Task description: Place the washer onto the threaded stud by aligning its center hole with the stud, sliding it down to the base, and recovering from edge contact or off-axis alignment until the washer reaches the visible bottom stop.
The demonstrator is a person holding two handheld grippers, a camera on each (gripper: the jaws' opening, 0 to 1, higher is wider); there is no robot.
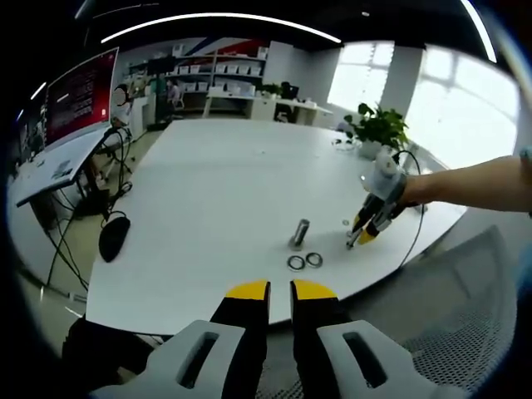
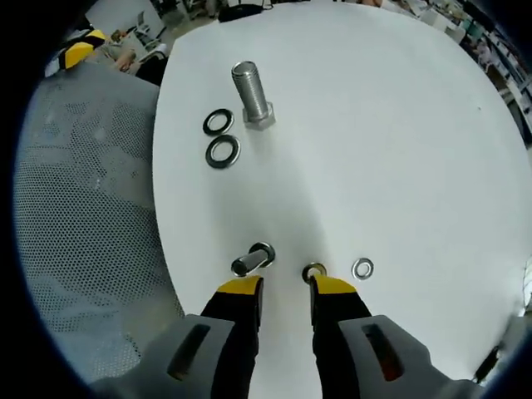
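A: How far along is it?

B: Barely begun, I'd say. The threaded stud (image 2: 251, 96) stands upright on the tabletop (image 2: 399, 150) near its edge by the mesh chair (image 2: 83, 233), and nothing sits on its threads. 2 washers (image 2: 221, 138) lie flat just beside its base, toward that edge.

A: And the jaws?

B: The right gripper (image 2: 287, 287) hangs low over the tabletop, jaws slightly apart and holding nothing. A washer (image 2: 314, 270) lies at the tip of one jaw, another small washer (image 2: 362, 268) just beyond it, and a short bolt (image 2: 253, 259) at the other tip. The left gripper (image 1: 280, 290) waits off the tabletop's near edge, jaws nearly closed, empty.

A: Anything unclear?

B: Which washer is meant for the stud. Also whether the jaw tip touches that washer; it's too small to tell
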